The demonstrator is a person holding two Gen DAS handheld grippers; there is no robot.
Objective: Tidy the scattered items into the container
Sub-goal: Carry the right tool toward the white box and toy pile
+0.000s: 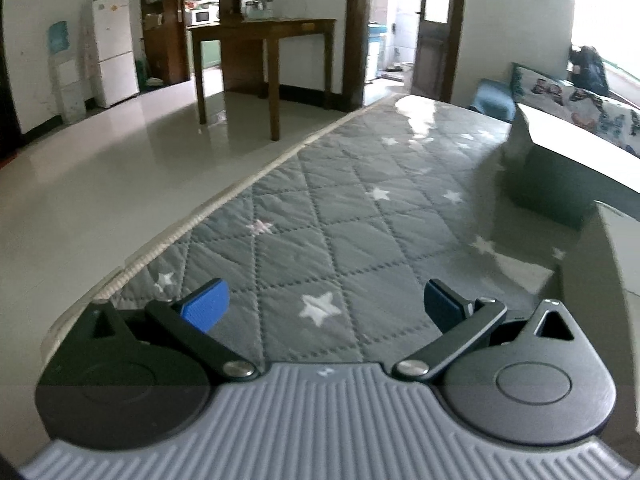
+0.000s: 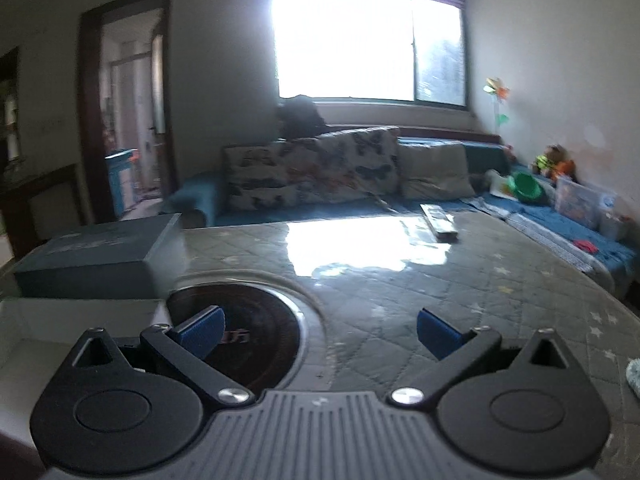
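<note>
My left gripper (image 1: 326,302) hovers open over a grey quilted cover with white stars (image 1: 320,208), with nothing between its blue pads. My right gripper (image 2: 320,332) is open too and empty, low over the same cover. A white open container (image 2: 72,316) lies just left of it, and its wall shows at the right edge of the left wrist view (image 1: 600,280). A remote control (image 2: 438,220) lies farther off on the cover near the sofa. A pale item (image 2: 634,376) peeks in at the right edge, too cropped to identify.
A closed dark teal box (image 2: 100,256) stands behind the white container, also seen as a dark box (image 1: 560,176). A round dark cooktop (image 2: 248,340) is set into the table under my right gripper's left finger. A sofa with cushions (image 2: 320,172) lines the far side. The table edge (image 1: 192,224) drops to the tiled floor.
</note>
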